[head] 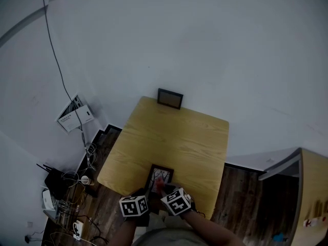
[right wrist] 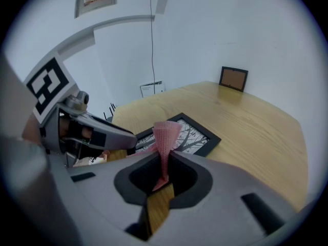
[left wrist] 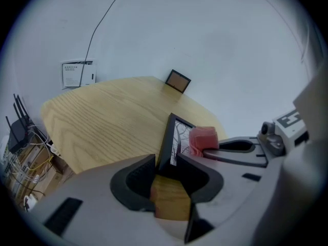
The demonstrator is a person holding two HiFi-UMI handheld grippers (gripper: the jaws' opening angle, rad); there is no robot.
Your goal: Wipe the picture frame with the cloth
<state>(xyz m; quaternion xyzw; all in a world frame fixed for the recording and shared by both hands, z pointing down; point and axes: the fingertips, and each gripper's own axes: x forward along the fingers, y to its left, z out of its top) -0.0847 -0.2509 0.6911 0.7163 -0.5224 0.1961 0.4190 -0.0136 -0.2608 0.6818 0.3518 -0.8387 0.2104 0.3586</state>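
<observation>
A black picture frame (head: 160, 176) with a tree print lies at the near edge of the wooden table (head: 189, 137). My left gripper (left wrist: 166, 163) is shut on the frame's near edge (left wrist: 170, 137), which runs up between its jaws. The right gripper (right wrist: 163, 160) is shut on a pink cloth (right wrist: 165, 137) that stands up out of its jaws, just over the frame's glass (right wrist: 192, 136). In the left gripper view the cloth (left wrist: 203, 137) rests against the picture beside the right gripper's finger (left wrist: 238, 148). Both marker cubes show close together in the head view.
A second small dark frame (head: 169, 98) leans on the wall at the table's far edge. A router, cables and sockets (head: 66, 188) crowd the floor at the left. A cable (head: 59, 70) runs down the wall. Another wooden top (head: 313, 188) stands at the right.
</observation>
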